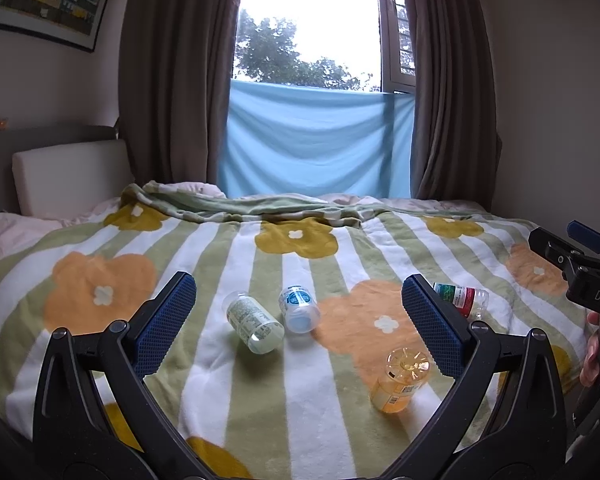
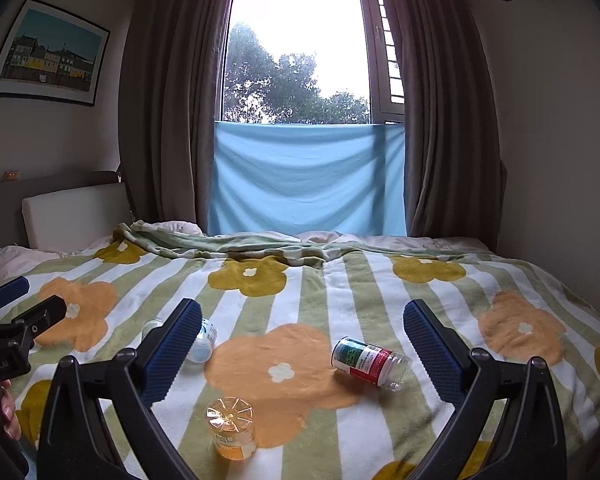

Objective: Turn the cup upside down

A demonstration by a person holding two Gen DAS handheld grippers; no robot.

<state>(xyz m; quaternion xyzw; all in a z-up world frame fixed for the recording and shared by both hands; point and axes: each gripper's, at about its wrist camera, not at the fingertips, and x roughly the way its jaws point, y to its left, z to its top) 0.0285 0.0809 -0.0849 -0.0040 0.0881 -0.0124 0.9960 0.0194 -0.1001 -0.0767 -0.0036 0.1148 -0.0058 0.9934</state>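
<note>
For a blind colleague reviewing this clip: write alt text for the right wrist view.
Four clear plastic cups sit on a flower-patterned blanket: an orange cup standing upside down, a red-and-green-labelled cup on its side, two more behind the left finger. The right hand-held gripper is open and empty.

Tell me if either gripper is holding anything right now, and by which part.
Nothing is held. The left gripper and right gripper both have jaws wide open above the flowered striped blanket.

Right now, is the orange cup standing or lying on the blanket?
Standing, upside down: the orange cup rests on the blanket with its ribbed base facing up.
</note>
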